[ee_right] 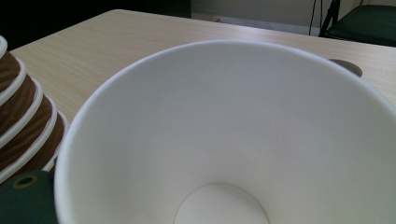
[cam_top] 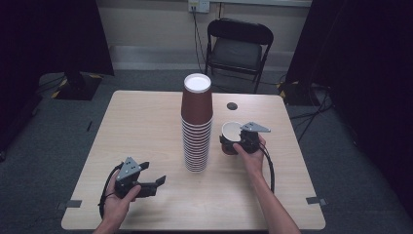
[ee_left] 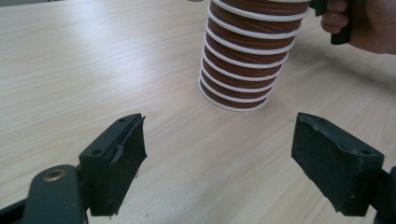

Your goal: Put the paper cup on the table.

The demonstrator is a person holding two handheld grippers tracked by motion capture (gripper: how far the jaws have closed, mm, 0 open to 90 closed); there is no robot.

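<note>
A tall stack of upturned brown paper cups [cam_top: 197, 122] with white rims stands mid-table; its lower part is seen in the left gripper view [ee_left: 247, 56] and at the left edge of the right gripper view [ee_right: 23, 121]. Right of the stack, my right gripper [cam_top: 230, 144] is shut on a single brown cup [cam_top: 231, 132] held mouth up. Its white inside [ee_right: 233, 140] covers most of that gripper's jaws. My left gripper [cam_top: 157, 185] stands open near the table's front left, and nothing lies between its jaws [ee_left: 219, 158]. The stack is a short way ahead of it.
The light wooden table [cam_top: 146, 122] has a dark round hole [cam_top: 232, 106] behind the held cup. A black folding chair [cam_top: 238, 46] stands beyond the far edge. Dark curtains hang on both sides. The person's right hand [ee_left: 369, 28] is beside the stack.
</note>
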